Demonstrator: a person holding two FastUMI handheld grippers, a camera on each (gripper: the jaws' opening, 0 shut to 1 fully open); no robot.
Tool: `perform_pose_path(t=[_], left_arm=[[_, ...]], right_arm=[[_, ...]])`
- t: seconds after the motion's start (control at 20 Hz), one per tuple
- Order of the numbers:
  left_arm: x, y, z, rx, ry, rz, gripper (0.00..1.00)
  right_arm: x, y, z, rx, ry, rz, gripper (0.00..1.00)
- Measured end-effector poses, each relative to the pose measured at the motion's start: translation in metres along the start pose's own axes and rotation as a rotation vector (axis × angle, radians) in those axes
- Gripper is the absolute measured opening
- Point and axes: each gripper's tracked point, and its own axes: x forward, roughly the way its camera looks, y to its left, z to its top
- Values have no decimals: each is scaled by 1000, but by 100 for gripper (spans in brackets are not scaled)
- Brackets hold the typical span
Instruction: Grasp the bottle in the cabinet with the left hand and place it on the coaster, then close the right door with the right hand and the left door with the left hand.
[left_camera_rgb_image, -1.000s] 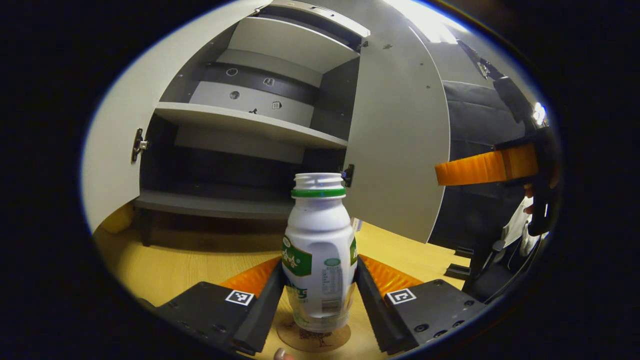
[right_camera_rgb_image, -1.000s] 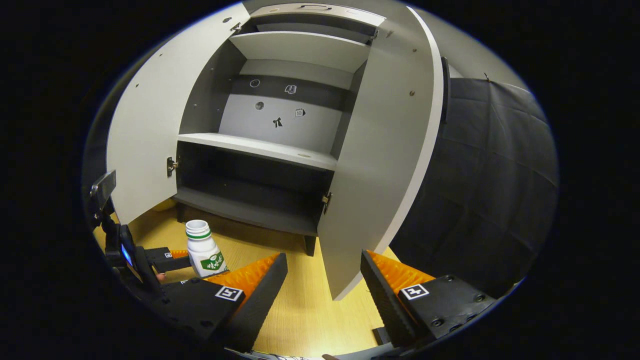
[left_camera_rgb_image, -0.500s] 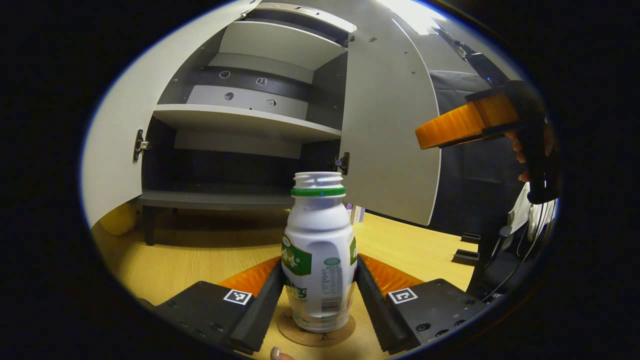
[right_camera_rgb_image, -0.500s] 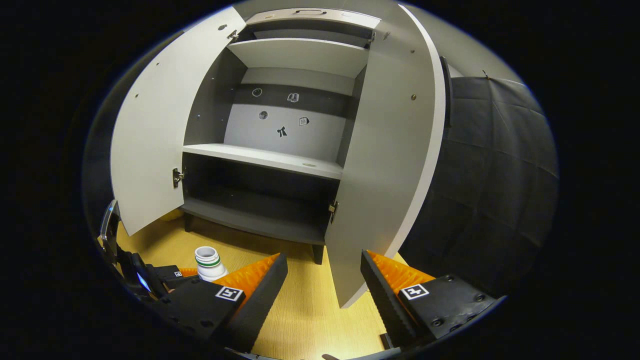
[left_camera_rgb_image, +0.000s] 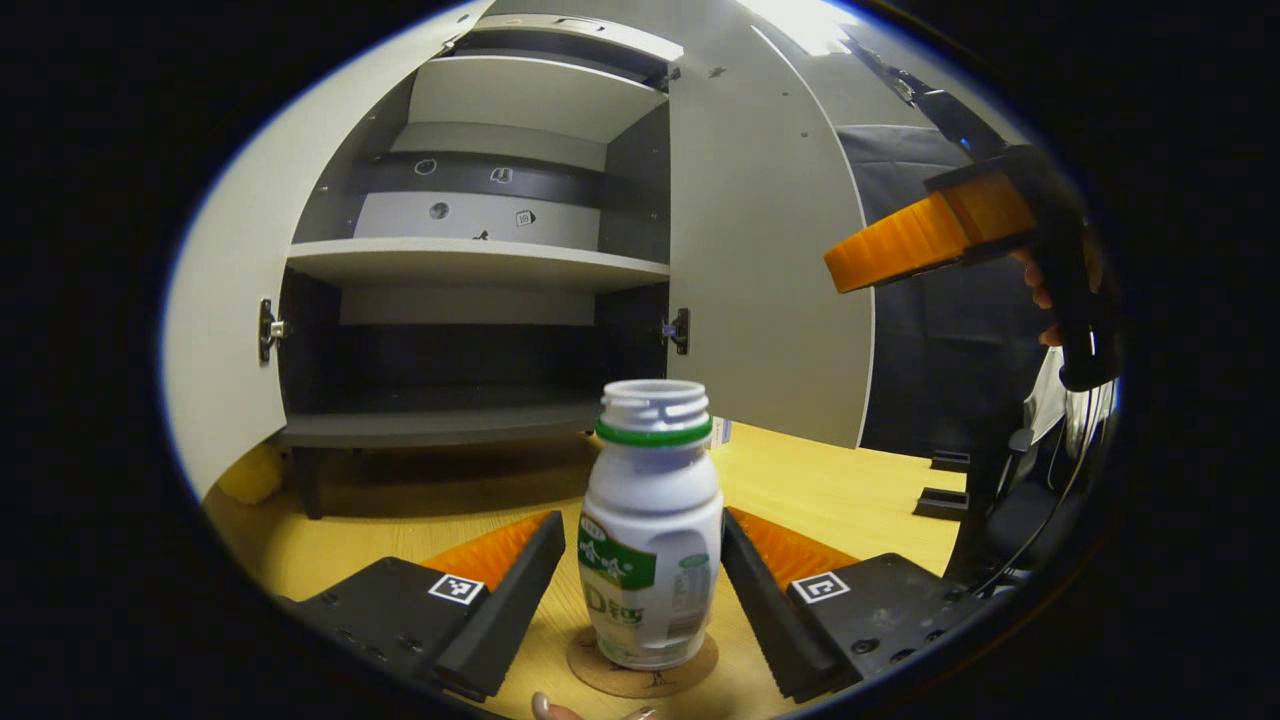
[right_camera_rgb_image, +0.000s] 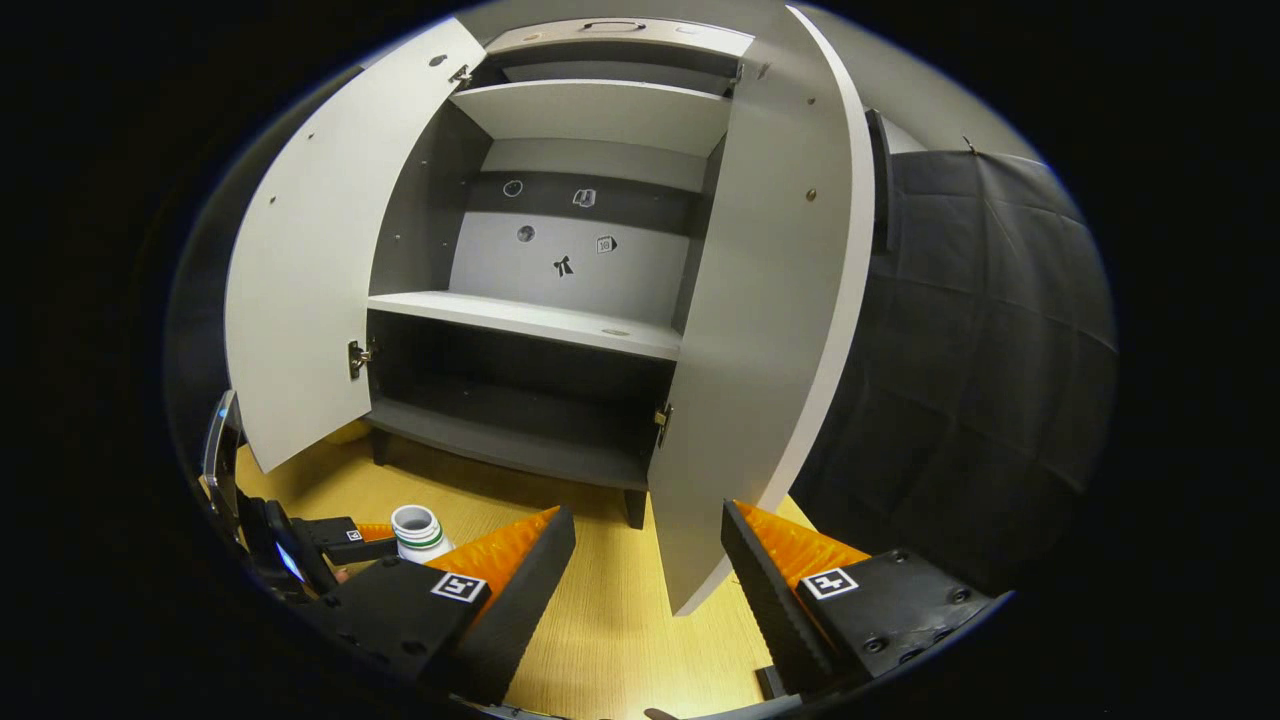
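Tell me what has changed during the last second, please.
The left gripper has let go of the bottle: its fingers pressed on the sides earlier and now stand apart from it. The bottle stands upright on the coaster. The right gripper has risen and remains open. Both cabinet doors, left door and right door, are still open.

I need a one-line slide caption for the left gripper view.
Left tool open around bottle standing on coaster, cabinet doors open.
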Motion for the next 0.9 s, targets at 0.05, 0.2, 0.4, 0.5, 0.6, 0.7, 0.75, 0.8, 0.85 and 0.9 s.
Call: perform_pose_path(t=[0.05, 0.2, 0.4, 0.5, 0.6, 0.7, 0.75, 0.8, 0.85, 0.9], left_arm=[[0, -2, 4, 8, -1, -3, 96], [1, -7, 24, 29, -12, 1, 96], [5, -8, 69, 68, -53, 14, 96], [5, -10, 98, 74, -83, 14, 96], [2, -8, 132, 85, -106, 32, 96], [-2, -7, 172, 100, -126, 44, 94], [-7, -9, 192, 105, -136, 42, 95], [-14, -11, 213, 100, -151, 38, 95], [-22, -13, 229, 86, -155, 28, 95], [-30, -14, 244, 65, -159, 17, 95]], right_arm=[[-1, -2, 4, 0, -5, -1, 98], [-5, -6, 16, 7, -21, 3, 98], [-19, -15, 48, 12, -65, 10, 98], [-28, -24, 72, 21, -100, 9, 98], [-37, -34, 101, 42, -138, 10, 98], [-50, -46, 131, 81, -177, 16, 98], [-56, -53, 144, 102, -196, 19, 98], [-62, -63, 154, 119, -205, 13, 98], [-65, -75, 159, 133, -206, 1, 98], [-68, -87, 164, 154, -214, -13, 98]])
